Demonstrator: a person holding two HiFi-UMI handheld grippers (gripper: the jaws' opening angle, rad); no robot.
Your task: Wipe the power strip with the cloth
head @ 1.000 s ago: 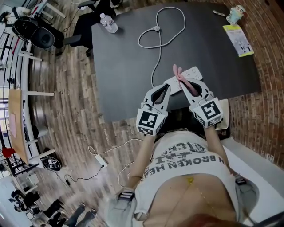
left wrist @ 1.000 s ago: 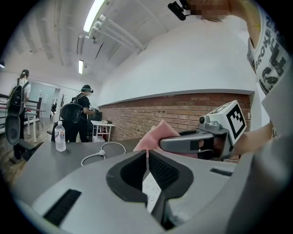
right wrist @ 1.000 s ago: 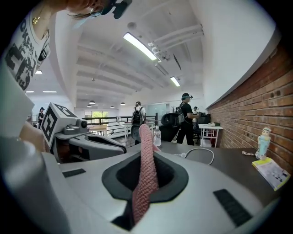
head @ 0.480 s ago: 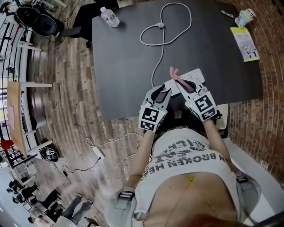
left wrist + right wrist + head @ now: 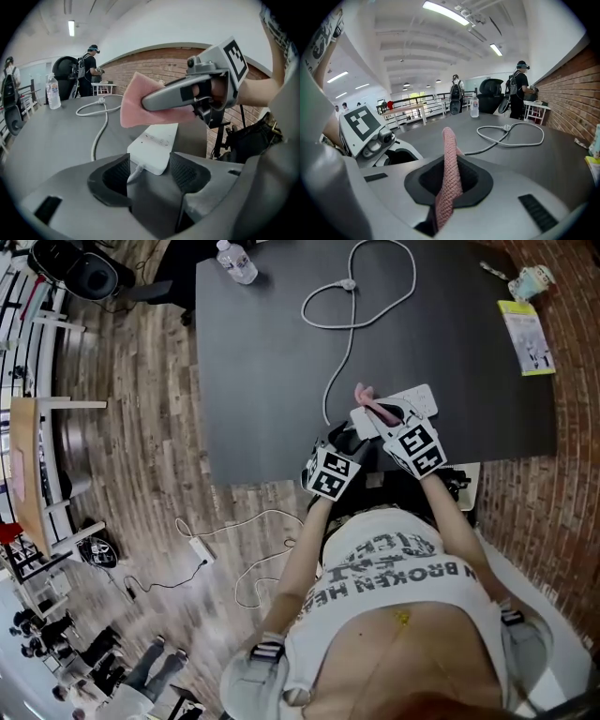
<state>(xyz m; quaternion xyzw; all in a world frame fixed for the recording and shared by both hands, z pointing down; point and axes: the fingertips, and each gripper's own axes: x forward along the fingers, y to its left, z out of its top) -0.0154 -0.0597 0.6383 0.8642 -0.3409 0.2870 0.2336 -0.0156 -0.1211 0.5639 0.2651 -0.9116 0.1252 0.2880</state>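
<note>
The left claw (image 5: pixel 150 169) is seen with its jaws opening; the near end of the white power strip (image 5: pixel 157 143) lies between them, not pressed by the pads. The right claw (image 5: pixel 449 185) is clamped on the pink cloth (image 5: pixel 450 154), which is held over the strip's far part. The strip is laid near the person's edge of the dark desk (image 5: pixel 262 362), its white cord (image 5: pixel 349 329) looped across the surface.

The cloth (image 5: pixel 133 103) hides part of the power strip (image 5: pixel 153 146).
</note>
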